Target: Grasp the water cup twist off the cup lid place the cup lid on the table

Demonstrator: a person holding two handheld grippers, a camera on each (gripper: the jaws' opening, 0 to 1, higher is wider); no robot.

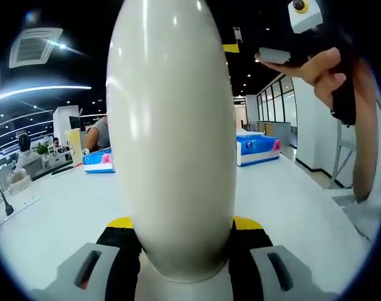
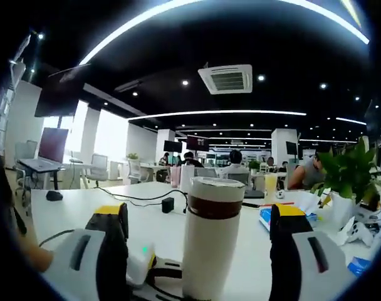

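Already the left gripper (image 1: 181, 263) pinches the water cup (image 1: 172, 138); right gripper (image 2: 200, 244) jaws spread, lid (image 2: 217, 191) ungripped, so twisting may slip

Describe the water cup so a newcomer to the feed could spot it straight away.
In the right gripper view, start at the long white table and look between the right gripper jaws. There the water cup stands upright: a tall cream cylinder with a dark brown band just under its cream lid. Nothing else nearby is as tall or banded.
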